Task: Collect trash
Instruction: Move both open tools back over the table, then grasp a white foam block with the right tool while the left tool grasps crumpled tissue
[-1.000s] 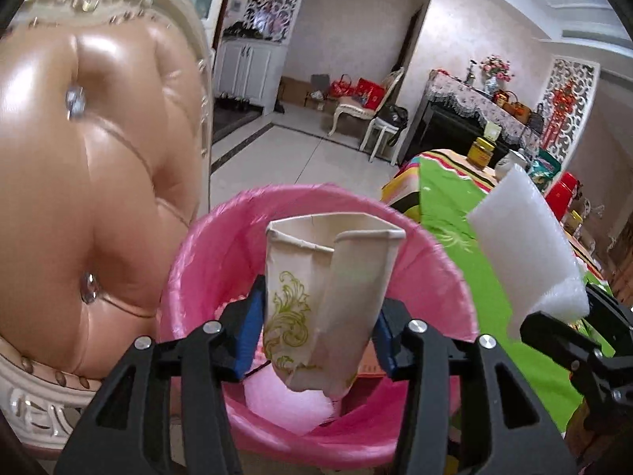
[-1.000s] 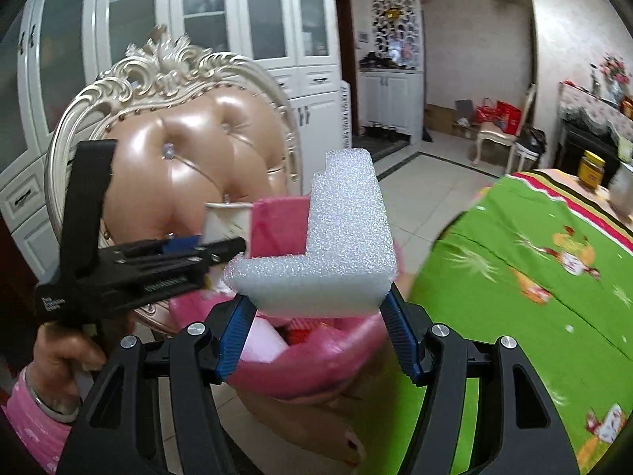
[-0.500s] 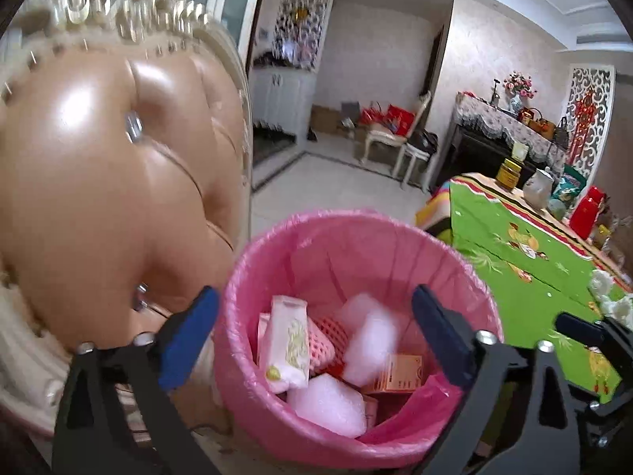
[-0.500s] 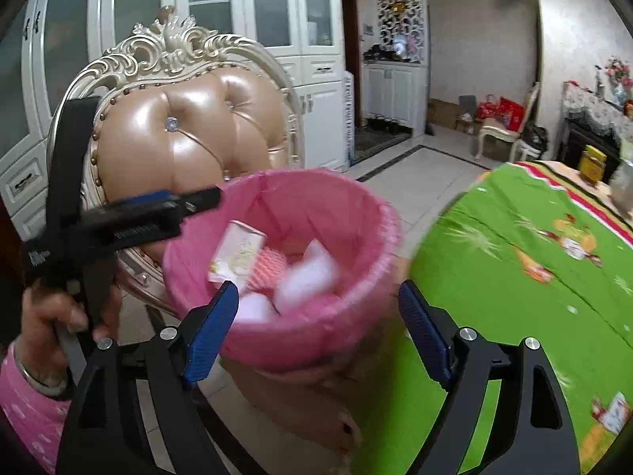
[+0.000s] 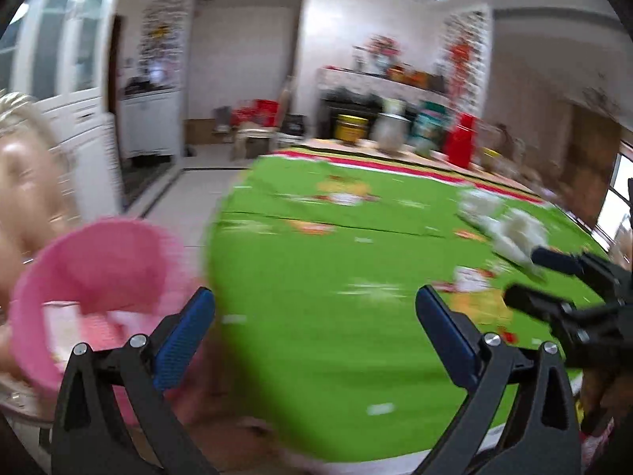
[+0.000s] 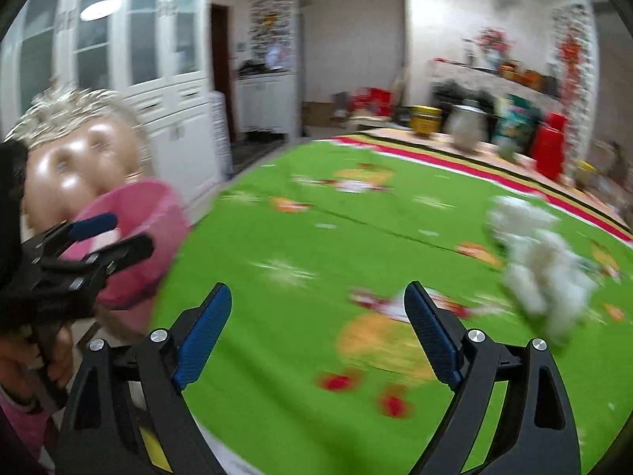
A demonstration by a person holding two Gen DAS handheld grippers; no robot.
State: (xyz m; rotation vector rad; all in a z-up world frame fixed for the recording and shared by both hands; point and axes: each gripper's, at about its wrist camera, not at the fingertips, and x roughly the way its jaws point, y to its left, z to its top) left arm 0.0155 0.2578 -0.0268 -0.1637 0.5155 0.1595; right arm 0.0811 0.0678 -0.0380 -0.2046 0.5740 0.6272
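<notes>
Both grippers, left [image 5: 314, 312] and right [image 6: 318, 308], gape empty above the green tablecloth [image 6: 316, 237]. White scraps [image 6: 542, 273] lie right; a careless pinch could snag cloth.

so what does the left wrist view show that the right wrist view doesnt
Only the left wrist view looks into the pink bin, with blurred trash inside, and shows the right gripper from the side. Only the right wrist view shows the glass-door cabinets and the left gripper in front of the bin. Both share the green tablecloth, the white fluffy trash on it, and open, empty jaws.
</notes>
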